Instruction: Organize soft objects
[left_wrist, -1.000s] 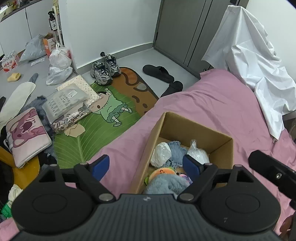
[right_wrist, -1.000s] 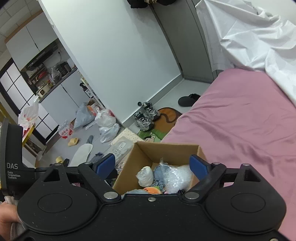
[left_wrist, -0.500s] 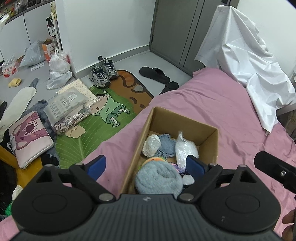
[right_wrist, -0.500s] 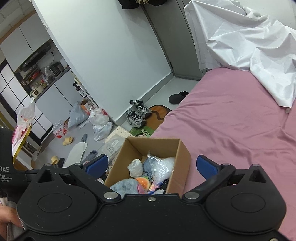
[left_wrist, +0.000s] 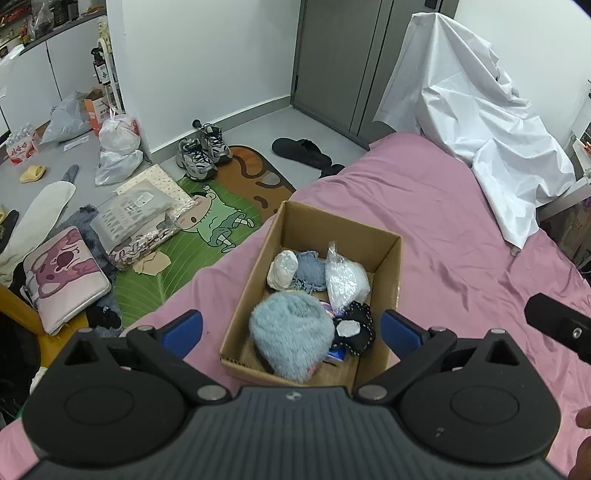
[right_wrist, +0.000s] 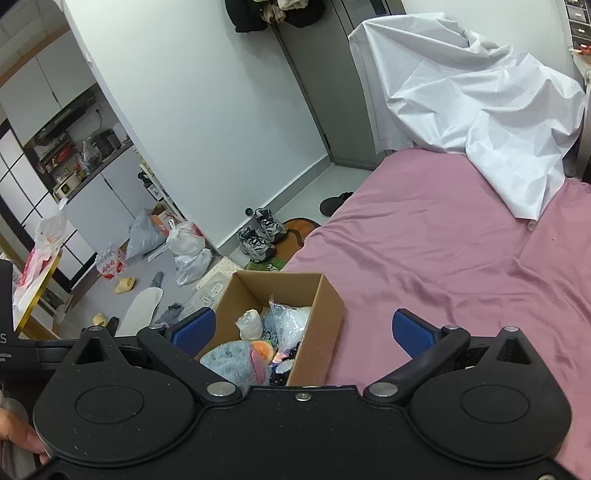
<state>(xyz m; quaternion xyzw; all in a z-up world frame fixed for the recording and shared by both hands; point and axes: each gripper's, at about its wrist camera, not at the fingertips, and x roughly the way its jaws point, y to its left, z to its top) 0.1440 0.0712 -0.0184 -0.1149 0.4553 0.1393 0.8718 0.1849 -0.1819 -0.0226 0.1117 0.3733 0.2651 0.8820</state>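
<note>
We hold both tools above the pink bed, and each is spread wide with nothing between its blue pads. The left tool hangs over the one cardboard box, which sits open on the bed near its floor-side edge; the right tool looks at the same box from further right. Inside we count one fluffy blue-grey plush at the near end, one white wrapped bundle, one blue knitted piece, one clear plastic bag and one black item with white stitching. An orange patch shows beside the plush. One white sheet drapes over the far end of the bed. On the floor stand two grey sneakers.
</note>
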